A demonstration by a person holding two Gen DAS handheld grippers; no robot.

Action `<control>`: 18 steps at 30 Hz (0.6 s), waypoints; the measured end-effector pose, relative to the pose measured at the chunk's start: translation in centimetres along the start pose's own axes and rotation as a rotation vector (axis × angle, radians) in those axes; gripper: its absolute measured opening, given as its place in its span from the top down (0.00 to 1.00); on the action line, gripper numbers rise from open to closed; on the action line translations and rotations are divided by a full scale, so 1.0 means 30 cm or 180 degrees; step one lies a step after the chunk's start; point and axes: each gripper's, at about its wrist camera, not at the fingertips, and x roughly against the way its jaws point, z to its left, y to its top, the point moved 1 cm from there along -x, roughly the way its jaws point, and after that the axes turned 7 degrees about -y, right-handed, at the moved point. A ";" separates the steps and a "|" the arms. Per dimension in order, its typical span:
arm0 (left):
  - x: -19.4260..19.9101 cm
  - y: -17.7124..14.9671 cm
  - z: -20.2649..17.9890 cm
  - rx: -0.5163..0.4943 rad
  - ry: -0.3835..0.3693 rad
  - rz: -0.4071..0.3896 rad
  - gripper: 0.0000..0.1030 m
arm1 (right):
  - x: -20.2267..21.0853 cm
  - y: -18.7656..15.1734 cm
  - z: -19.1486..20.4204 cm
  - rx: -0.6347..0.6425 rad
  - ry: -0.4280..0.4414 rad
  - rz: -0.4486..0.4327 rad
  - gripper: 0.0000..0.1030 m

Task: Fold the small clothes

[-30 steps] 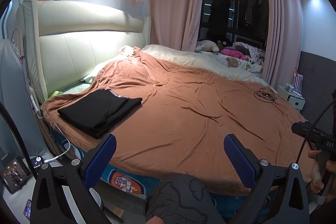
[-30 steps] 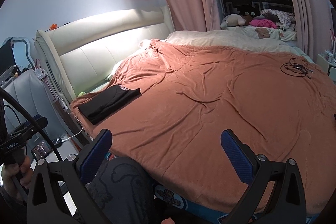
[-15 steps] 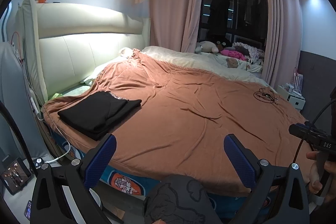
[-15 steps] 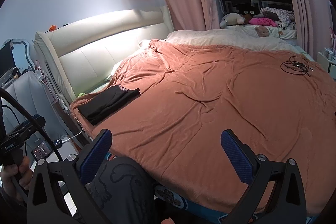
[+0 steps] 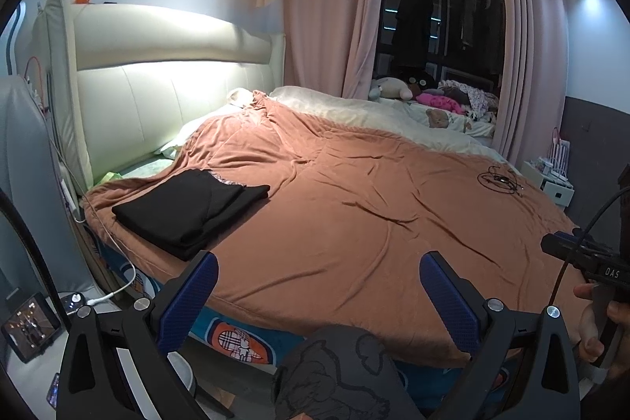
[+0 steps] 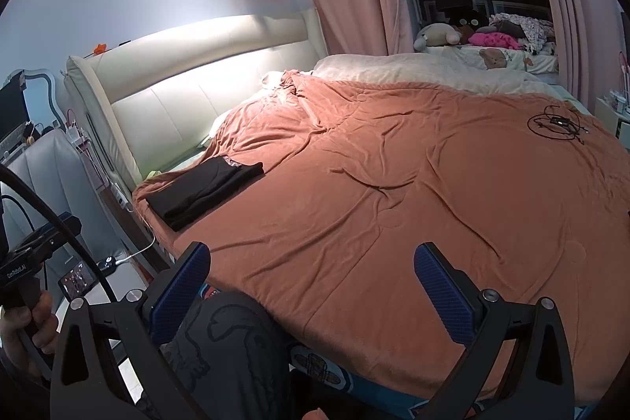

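2 grippers, left gripper (image 5: 315, 298) and right gripper (image 6: 311, 282), both spread wide, holding nothing. Black shirt (image 5: 189, 209) sits folded near the bed (image 5: 354, 223) edge; I'd approach low, pinch one corner cleanly.

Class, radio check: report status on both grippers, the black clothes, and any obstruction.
Left gripper open, empty. Right gripper open, empty. Black clothes folded at bed corner, untouched. Cable tangle far side, not obstructing.
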 end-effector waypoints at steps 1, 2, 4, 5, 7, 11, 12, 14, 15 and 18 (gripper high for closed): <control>-0.001 0.000 0.001 -0.0001 -0.0002 0.0001 0.00 | -0.002 0.002 0.001 0.0003 0.0000 0.0002 0.00; 0.000 0.000 0.000 0.0004 -0.0004 0.0003 0.00 | -0.002 0.003 0.000 0.0003 0.0003 0.0003 0.00; 0.000 0.000 0.001 0.0000 0.0001 0.0001 0.00 | -0.002 0.003 0.002 0.0002 -0.0001 0.0001 0.00; 0.001 0.000 0.001 -0.0003 0.0000 0.0003 0.00 | -0.002 0.003 0.001 0.0002 0.0000 0.0000 0.00; 0.003 -0.002 0.006 0.0006 0.0004 0.0003 0.00 | -0.003 0.003 0.000 0.0009 0.0000 0.0004 0.00; 0.004 -0.007 0.007 0.0010 0.0001 0.0006 0.00 | -0.005 0.005 -0.001 0.0015 0.0002 0.0007 0.00; 0.005 -0.007 0.007 0.0010 0.0000 0.0005 0.00 | -0.005 0.006 0.001 0.0020 -0.0004 0.0005 0.00; 0.005 -0.007 0.007 0.0013 -0.0003 0.0003 0.00 | -0.006 0.008 0.003 0.0031 -0.0010 0.0005 0.00; 0.005 -0.006 0.006 0.0015 -0.0002 0.0002 0.00 | -0.007 0.005 0.004 0.0032 -0.0008 0.0005 0.00; 0.005 -0.006 0.007 0.0012 -0.0001 0.0001 0.00 | -0.007 0.004 0.006 0.0030 -0.0005 0.0007 0.00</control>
